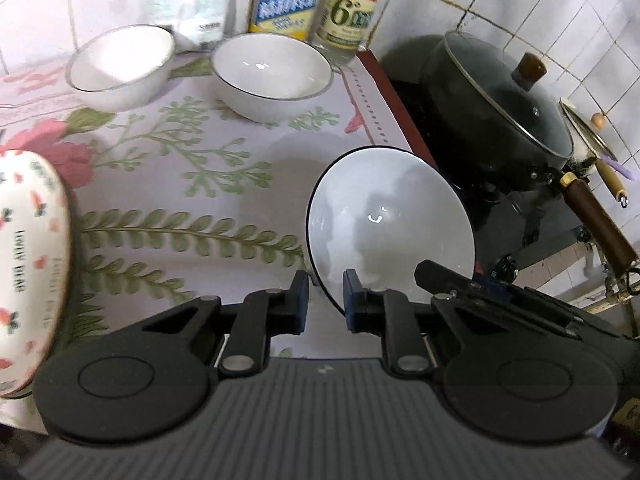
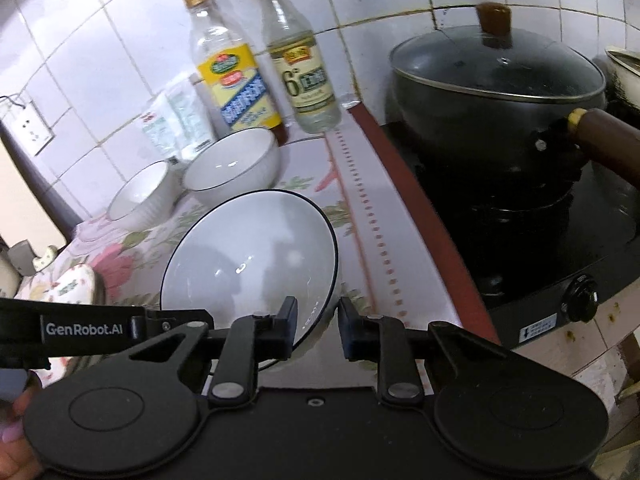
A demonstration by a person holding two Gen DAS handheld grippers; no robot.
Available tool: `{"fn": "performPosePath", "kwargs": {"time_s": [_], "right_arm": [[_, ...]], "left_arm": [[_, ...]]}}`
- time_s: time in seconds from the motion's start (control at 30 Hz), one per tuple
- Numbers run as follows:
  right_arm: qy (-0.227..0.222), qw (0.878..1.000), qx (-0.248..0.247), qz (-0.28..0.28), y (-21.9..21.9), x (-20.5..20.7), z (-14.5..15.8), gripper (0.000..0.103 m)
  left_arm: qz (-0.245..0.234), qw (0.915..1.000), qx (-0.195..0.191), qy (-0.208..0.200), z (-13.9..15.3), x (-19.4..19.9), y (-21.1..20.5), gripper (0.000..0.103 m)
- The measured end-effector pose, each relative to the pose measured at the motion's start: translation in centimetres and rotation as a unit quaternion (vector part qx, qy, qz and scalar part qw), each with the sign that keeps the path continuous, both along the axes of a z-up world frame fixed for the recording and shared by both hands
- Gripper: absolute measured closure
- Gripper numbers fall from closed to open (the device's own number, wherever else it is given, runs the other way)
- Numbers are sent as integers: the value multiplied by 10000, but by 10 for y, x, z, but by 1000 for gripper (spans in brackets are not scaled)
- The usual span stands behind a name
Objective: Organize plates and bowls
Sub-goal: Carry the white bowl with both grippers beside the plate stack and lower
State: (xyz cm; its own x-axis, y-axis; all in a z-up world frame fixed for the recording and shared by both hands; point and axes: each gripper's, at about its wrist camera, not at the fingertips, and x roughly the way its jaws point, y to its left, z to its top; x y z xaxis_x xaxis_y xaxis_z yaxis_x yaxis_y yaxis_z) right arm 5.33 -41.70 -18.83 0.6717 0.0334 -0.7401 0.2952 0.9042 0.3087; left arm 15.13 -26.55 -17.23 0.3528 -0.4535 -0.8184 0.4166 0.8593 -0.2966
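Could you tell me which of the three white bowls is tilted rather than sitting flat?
The dark-rimmed bowl nearest the grippers, by the stove; the other two bowls sit upright near the bottles.

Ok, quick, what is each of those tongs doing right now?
Left tongs: closed on the rim of the tilted white, dark-rimmed ceramic bowl.
Right tongs: closed on that same bowl's rim.

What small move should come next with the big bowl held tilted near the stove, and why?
Probably carry the big bowl away from the pot, toward the small bowls by the bottles. The left gripper and right gripper both seem to clamp its rim, it hangs tilted above the cloth, and the small bowls sit together there.
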Motion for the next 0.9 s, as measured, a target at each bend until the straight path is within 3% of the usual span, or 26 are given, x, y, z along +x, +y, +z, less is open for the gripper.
{"fn": "performPosePath", "kwargs": {"time_s": [0.47,0.9], "right_arm": [[0,9976,20,691,74,3,8,77],[93,9961,76,878,92,10,-13,77]], "left_arm": [[484,9988,-34,-79,19,-13,81,87],[552,9983,-157,-23,-4,-12,103,86]]}}
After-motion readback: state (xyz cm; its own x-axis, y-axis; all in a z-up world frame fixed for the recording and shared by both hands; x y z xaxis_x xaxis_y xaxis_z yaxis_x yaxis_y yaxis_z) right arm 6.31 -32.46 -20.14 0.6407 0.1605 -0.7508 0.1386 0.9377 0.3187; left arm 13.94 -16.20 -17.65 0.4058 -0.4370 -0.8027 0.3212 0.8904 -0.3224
